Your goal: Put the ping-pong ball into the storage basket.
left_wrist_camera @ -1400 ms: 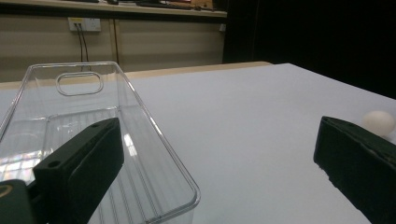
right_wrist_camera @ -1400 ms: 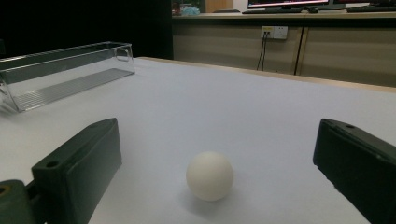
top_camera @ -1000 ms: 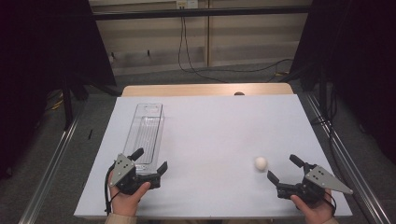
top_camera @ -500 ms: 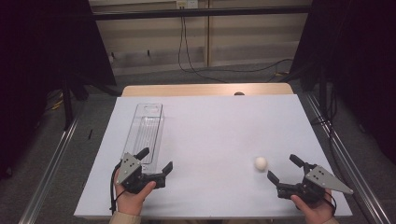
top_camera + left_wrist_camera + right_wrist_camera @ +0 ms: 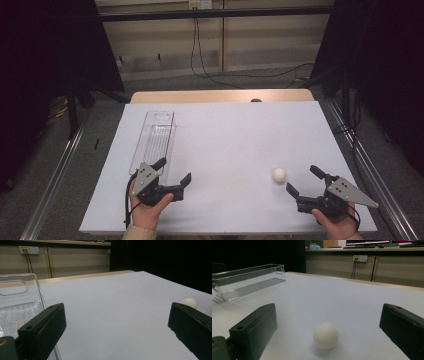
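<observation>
**Ball sits ahead of the right tool**

Left tool (image 5: 174,172) has slid rightward beside the clear plastic tray (image 5: 152,137); jaws apart, empty. Right tool (image 5: 306,181), jaws apart, faces the small white round ball (image 5: 325,336) on the white tabletop (image 5: 235,135), far nearer.

**Three cameras, one table**

The high view looks forward and down on the whole white table (image 5: 230,145) from above its near edge. Each gripper view sits low, just above the tabletop, looking along its own jaws. Both share the clear tray (image 5: 15,305) (image 5: 249,277) and the white ball (image 5: 325,336) (image 5: 189,302) with the high view.
</observation>
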The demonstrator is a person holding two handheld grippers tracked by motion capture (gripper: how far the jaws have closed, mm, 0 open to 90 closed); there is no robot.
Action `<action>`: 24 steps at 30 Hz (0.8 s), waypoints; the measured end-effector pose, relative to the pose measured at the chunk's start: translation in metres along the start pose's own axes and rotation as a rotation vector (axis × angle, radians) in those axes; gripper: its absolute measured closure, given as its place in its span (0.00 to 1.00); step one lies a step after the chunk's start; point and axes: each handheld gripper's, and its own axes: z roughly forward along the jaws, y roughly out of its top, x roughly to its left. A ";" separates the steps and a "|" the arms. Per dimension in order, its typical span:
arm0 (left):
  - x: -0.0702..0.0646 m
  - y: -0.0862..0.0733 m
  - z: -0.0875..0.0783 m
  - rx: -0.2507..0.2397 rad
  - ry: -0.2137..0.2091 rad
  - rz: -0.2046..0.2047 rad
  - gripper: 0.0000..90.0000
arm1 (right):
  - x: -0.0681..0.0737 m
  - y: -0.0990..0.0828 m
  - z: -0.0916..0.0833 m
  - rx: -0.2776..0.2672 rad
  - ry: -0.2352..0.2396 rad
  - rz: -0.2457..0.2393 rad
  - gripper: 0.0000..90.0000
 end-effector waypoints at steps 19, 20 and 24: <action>-0.005 0.000 0.006 0.010 -0.013 0.014 0.02 | 0.000 0.000 0.000 -0.004 0.007 0.000 0.01; -0.006 0.000 0.007 0.007 -0.015 0.008 0.02 | 0.001 0.000 0.000 -0.005 0.003 0.005 0.01; -0.008 0.000 0.008 0.010 -0.021 0.011 0.02 | 0.000 0.000 0.000 -0.006 0.008 0.002 0.01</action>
